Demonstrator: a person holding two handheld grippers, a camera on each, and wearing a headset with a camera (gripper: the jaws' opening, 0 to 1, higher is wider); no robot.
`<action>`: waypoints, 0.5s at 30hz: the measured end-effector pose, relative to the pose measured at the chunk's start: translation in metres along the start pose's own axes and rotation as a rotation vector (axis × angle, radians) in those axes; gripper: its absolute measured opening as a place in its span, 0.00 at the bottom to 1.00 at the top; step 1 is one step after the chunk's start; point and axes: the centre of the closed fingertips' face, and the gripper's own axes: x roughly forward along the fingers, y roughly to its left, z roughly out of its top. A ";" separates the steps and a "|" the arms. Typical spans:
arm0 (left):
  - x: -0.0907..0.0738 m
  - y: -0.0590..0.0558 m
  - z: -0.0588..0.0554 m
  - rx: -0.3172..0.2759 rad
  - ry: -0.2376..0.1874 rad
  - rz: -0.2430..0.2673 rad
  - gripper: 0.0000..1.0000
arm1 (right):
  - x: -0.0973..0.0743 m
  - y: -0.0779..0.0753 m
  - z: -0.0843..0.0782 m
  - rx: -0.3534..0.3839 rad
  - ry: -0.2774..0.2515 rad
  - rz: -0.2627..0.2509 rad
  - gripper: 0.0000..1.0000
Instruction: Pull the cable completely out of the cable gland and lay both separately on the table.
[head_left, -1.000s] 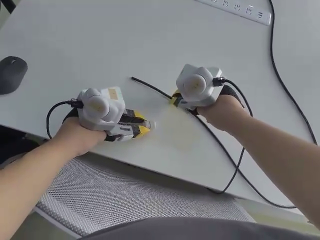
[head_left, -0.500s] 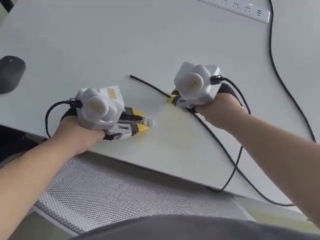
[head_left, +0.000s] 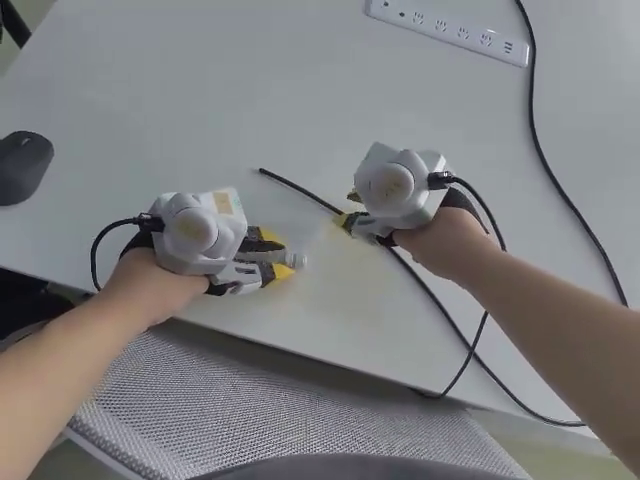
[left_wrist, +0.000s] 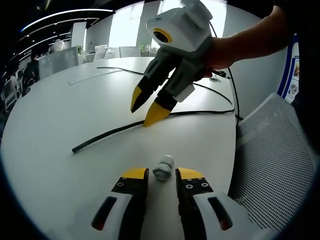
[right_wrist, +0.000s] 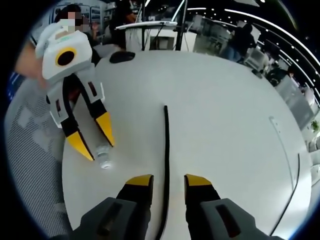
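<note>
Two task items: cable (head_left: 295, 187) and cable gland (left_wrist: 163, 166) are lying apart on the white table (head_left: 200, 90), not touching each other.
Grippers: left gripper (head_left: 290, 262) and right gripper (head_left: 345, 222) are hanging low over the table, tips pointing toward each other, near but apart.
Left claw: jaws are standing narrowly apart, clamping nothing. The yellow tips are flanking the cable gland with a gap on each side.
Gland position: small, pale grey, resting on the table between the left tips. In the right gripper view it is sitting at 8 o'clock.
Right claw: jaws are standing fairly wide, straddling the cable without pinching it.
Cable position: black and thin, lying flat. In the head view its free end is pointing to 10 o'clock from the right gripper.
Surroundings: computer mouse (head_left: 20, 165) is sitting at 9 o'clock in the head view, power strip (head_left: 445, 32) at 1 o'clock, mesh chair (head_left: 250, 400) at 6 o'clock.
</note>
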 end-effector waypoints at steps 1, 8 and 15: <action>0.000 0.000 0.001 0.002 -0.001 0.003 0.24 | 0.000 0.000 0.000 0.003 -0.004 -0.001 0.22; -0.003 0.001 0.006 0.016 0.001 0.020 0.33 | -0.019 -0.006 0.009 0.041 -0.056 -0.037 0.26; -0.015 -0.006 0.014 -0.009 -0.020 0.010 0.40 | -0.036 -0.003 0.014 0.072 -0.093 -0.054 0.31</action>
